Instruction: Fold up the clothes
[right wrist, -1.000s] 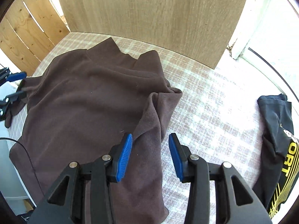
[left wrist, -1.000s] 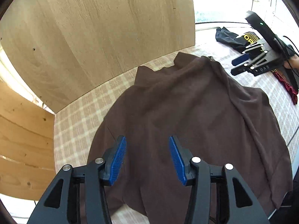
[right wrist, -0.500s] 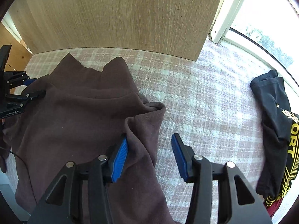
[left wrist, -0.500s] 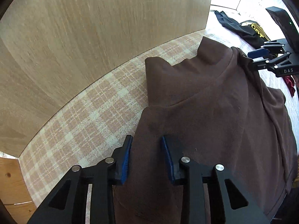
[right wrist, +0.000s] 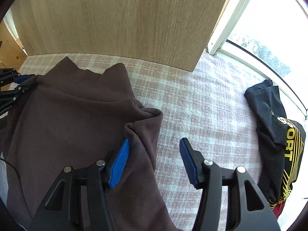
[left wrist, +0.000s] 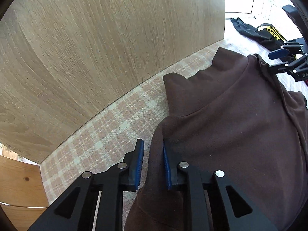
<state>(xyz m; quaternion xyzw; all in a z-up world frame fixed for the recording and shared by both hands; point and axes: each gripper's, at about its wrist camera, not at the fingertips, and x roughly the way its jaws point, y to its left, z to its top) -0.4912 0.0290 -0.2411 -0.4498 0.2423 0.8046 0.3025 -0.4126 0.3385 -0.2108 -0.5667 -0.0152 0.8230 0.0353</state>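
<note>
Brown fleece top (left wrist: 240, 127) lies spread flat on a pink-and-cream plaid cloth (left wrist: 107, 130), collar end toward the wood panel (left wrist: 107, 44) standing at the far edge. Left claw (left wrist: 153, 166) points steeply down at the top's left shoulder edge; a raised ridge of brown fabric sits between its blue pads (left wrist: 139, 165), jaws narrow and just eased slightly apart again after closing. The right pad touches the fabric, the left pad shows a thin gap, so no firm pinch visible. Right claw (right wrist: 154, 160) points down at the opposite shoulder, where the sleeve is bunched into a rolled fold (right wrist: 148, 119). Its jaws stand wide and have just been opening; the left pad (right wrist: 120, 163) rests against the brown fabric, the right pad is over bare plaid, nothing clamped. Fabric edge runs between the two pads. In the right wrist view the left claw (right wrist: 23, 81) shows at the far left by the collar; in the left wrist view the right claw (left wrist: 279, 59) shows at the upper right by the bunched shoulder. Black garment with yellow lettering (right wrist: 277, 134) lies well apart on the plaid near the window frame (right wrist: 225, 28), a bit of dark red cloth (right wrist: 278, 208) under its near end.
</note>
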